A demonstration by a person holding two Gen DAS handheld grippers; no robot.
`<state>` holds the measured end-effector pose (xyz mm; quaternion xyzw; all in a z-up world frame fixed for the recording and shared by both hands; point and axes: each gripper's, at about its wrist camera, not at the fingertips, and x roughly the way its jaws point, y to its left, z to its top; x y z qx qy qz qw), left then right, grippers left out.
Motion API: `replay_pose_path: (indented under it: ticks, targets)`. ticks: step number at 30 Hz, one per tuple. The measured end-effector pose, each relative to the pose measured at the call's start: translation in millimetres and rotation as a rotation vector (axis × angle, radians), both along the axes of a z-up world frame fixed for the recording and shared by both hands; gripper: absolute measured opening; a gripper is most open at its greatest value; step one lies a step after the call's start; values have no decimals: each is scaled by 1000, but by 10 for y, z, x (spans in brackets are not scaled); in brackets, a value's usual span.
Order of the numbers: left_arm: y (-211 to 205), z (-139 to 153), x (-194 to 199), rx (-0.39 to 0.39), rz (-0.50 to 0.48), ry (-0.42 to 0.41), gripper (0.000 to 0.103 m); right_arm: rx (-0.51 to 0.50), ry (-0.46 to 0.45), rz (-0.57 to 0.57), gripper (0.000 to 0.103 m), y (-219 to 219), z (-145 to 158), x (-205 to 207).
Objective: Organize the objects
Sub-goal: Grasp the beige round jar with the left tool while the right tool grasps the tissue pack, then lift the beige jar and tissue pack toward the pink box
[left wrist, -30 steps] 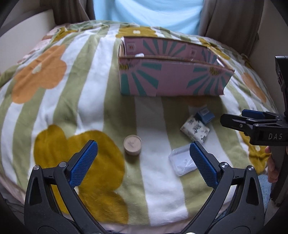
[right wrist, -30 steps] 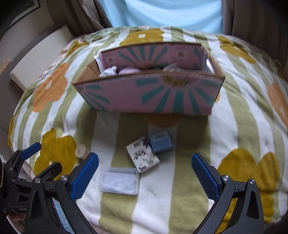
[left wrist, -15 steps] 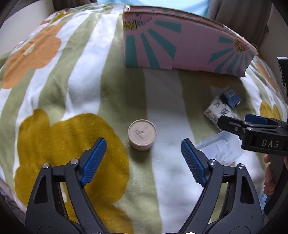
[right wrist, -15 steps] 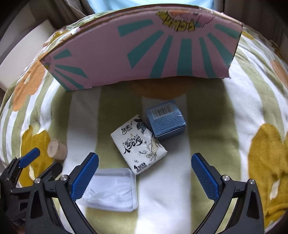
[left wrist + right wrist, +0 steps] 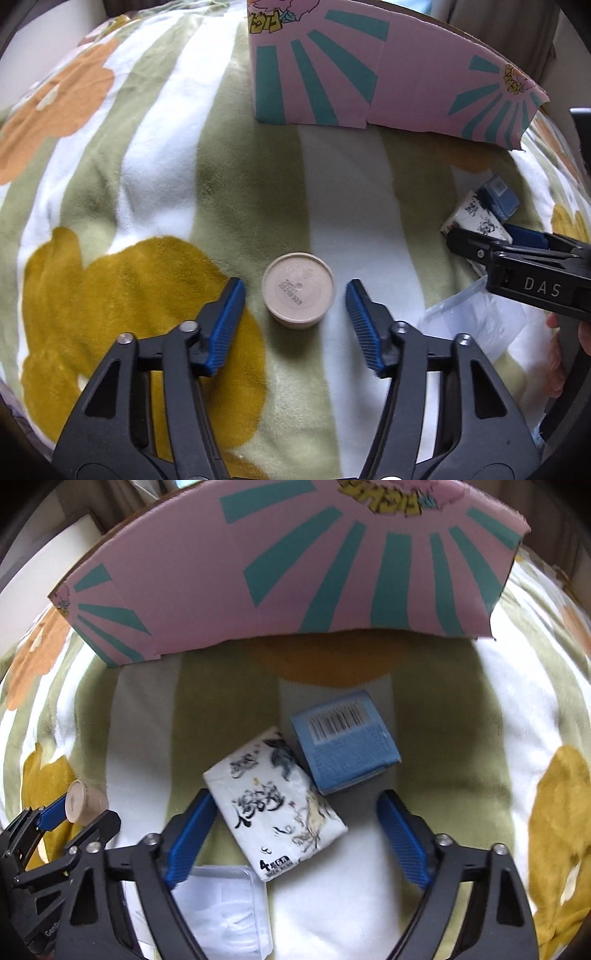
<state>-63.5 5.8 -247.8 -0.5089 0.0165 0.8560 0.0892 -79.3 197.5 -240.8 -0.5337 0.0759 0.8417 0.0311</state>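
My left gripper (image 5: 295, 314) is open, its blue pads on either side of a small round beige jar (image 5: 298, 290) that sits on the blanket, a gap on each side. My right gripper (image 5: 295, 830) is open, low over a white tissue pack (image 5: 275, 805) that lies between its pads. A blue box (image 5: 343, 746) lies just beyond the pack, touching it. A clear plastic case (image 5: 221, 912) lies under the right gripper's left finger. The jar (image 5: 83, 801) also shows at far left in the right wrist view, between the left gripper's fingers.
A pink cardboard box (image 5: 369, 74) with teal rays stands at the back of the flowered, striped blanket (image 5: 147, 147); only its front wall (image 5: 295, 572) shows. In the left wrist view the right gripper (image 5: 517, 266) is at the right, over the tissue pack (image 5: 476, 218).
Both grippers have moved forward and down. The left now brackets the jar and its jaws have narrowed. The right has come down around the tissue pack.
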Motion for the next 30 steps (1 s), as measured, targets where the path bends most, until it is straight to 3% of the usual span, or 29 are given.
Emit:
replay_pose_path:
  ticks: [8, 30]
  targets:
    - [-8, -6, 12, -7, -2, 12, 33, -8, 23, 16, 57, 62, 26, 48]
    - [-185, 140, 201, 50, 3, 39, 31, -46, 98, 44, 53, 324, 326, 337]
